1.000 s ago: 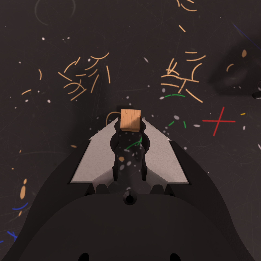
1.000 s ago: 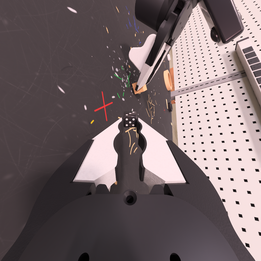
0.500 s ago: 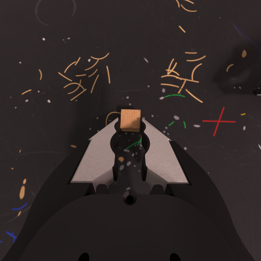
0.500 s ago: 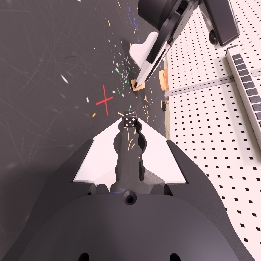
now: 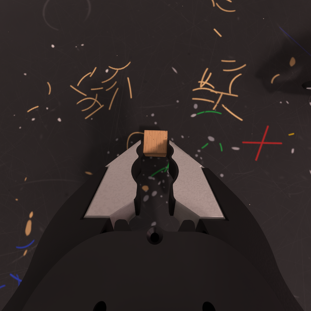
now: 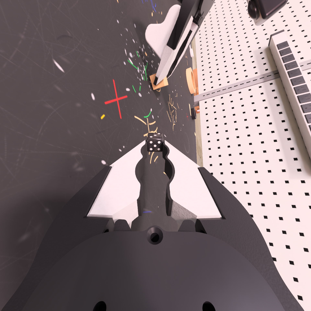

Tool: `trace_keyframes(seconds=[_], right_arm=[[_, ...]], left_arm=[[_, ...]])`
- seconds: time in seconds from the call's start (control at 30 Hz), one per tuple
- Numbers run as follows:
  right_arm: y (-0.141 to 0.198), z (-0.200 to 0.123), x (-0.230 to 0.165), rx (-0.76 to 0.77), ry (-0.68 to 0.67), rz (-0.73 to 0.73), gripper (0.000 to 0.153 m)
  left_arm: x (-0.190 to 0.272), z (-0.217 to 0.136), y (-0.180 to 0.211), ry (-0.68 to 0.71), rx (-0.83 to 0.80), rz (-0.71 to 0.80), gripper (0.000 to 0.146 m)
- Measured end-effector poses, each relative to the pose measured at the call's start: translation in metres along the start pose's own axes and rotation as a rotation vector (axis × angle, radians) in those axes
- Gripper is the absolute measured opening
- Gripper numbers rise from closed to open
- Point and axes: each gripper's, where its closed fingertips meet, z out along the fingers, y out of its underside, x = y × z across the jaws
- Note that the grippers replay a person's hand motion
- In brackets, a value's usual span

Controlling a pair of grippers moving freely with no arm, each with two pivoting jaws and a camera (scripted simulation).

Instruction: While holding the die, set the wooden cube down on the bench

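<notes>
My left gripper (image 5: 155, 143) is shut on the wooden cube (image 5: 155, 143), a small tan block held at its fingertips low over the dark scratched bench (image 5: 151, 50). In the right wrist view the left gripper (image 6: 157, 80) points down at the bench, and the cube (image 6: 162, 83) looks to be at or just above the surface; I cannot tell if it touches. My right gripper (image 6: 154, 143) is shut on the black die (image 6: 154, 142) with white pips, held above the bench, apart from the cube. An edge of the right gripper (image 5: 307, 87) shows at the far right of the left wrist view.
A red cross mark (image 6: 116, 99) is painted on the bench between the grippers; it also shows in the left wrist view (image 5: 261, 143). A white pegboard wall (image 6: 252, 159) runs along the bench's right side with a power strip (image 6: 294, 75). A tape roll (image 6: 191, 80) stands by the wall.
The right gripper has moved with the die closer to the left gripper and cube. The left gripper and cube have stayed still.
</notes>
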Motion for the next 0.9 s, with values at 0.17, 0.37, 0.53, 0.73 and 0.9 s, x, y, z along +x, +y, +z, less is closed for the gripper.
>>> trace_keyframes(seconds=[0.17,0.37,0.53,0.73,0.9], right_arm=[[0.009,0.001,0.004,-0.017,0.0,0.041,0.016],[0.018,0.001,0.008,-0.034,0.004,0.056,0.016],[0.03,0.0,0.012,-0.064,0.014,0.06,0.016],[0.031,-0.002,0.012,-0.074,0.022,0.021,0.016],[0.028,-0.003,0.016,-0.069,0.051,0.005,0.016]], left_arm=[[0.0,0.0,0.0,-0.009,0.009,-0.006,0.027],[0.0,0.0,0.0,-0.028,0.024,-0.009,0.027],[0.001,-0.001,0.0,-0.038,0.017,-0.001,0.027],[0.002,-0.001,0.0,-0.051,0.005,0.014,0.027],[0.002,-0.001,0.0,-0.051,0.001,0.014,0.027]])
